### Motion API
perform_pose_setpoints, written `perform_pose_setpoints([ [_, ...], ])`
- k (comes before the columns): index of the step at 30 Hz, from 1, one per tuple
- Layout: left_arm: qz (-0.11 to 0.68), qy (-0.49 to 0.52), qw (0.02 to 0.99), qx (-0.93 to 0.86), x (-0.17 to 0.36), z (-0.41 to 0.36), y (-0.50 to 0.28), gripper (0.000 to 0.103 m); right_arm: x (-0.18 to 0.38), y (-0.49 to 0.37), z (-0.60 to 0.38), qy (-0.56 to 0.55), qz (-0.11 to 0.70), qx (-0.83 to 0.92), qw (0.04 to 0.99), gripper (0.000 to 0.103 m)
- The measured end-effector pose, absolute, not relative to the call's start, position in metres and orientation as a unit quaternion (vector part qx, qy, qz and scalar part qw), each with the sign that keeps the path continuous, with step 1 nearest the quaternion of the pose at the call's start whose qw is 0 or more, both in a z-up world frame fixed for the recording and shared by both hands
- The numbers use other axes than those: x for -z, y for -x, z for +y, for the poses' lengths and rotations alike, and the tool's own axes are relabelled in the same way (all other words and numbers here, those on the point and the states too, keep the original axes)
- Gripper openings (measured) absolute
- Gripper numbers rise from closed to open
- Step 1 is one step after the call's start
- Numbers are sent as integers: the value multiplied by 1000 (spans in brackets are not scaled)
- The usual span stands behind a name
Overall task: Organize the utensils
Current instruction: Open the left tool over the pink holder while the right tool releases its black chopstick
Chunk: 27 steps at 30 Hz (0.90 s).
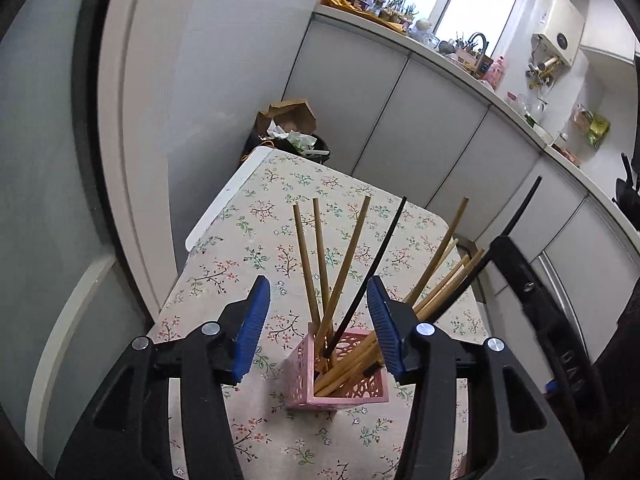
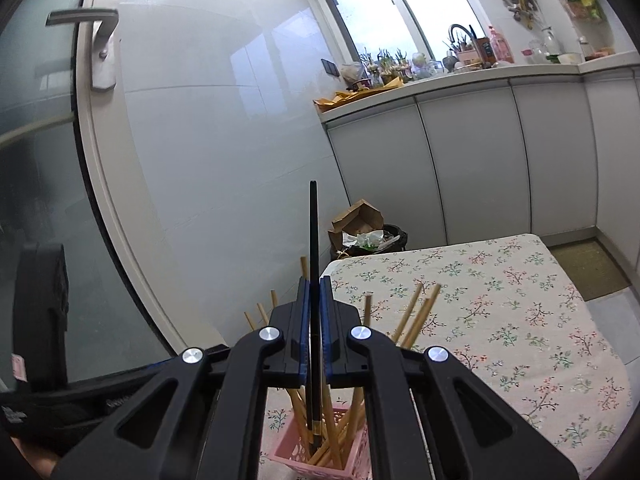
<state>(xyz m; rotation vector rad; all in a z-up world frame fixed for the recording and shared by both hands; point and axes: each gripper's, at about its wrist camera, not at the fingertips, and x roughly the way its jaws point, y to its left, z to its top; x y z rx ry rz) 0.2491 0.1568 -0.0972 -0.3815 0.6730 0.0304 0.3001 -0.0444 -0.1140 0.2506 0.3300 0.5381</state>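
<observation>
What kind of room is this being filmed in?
Most likely a home kitchen: a counter over white cabinets carries a faucet, and a floral-clothed table holds chopsticks in a pink holder.

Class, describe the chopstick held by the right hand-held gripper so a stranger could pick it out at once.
Start at the floral-clothed table, then find the pink lattice holder near its edge, bristling with chopsticks. The right hand-held gripper clamps one standing in it: the black chopstick, dark among tan bamboo chopsticks.

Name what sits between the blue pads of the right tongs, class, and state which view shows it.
A black chopstick, clamped upright between the right tongs, its lower end in the pink holder. The right wrist view shows it.
</observation>
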Motion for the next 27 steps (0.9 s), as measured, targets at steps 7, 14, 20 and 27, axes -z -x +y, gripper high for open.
perform_pose_setpoints([
  [7,341,200,918,-23,102,170,-252,49,140,-299,-20,-93,165,-266,945,5],
  [14,346,211,914,-25,104,175,-251,49,173,-296,0,-47,190,-265,944,5],
  [20,348,210,913,-25,105,174,-251,49,191,-291,10,-7,206,-261,943,5],
  [27,347,213,913,-23,103,174,-250,50,163,-291,-21,-71,231,-271,932,26],
])
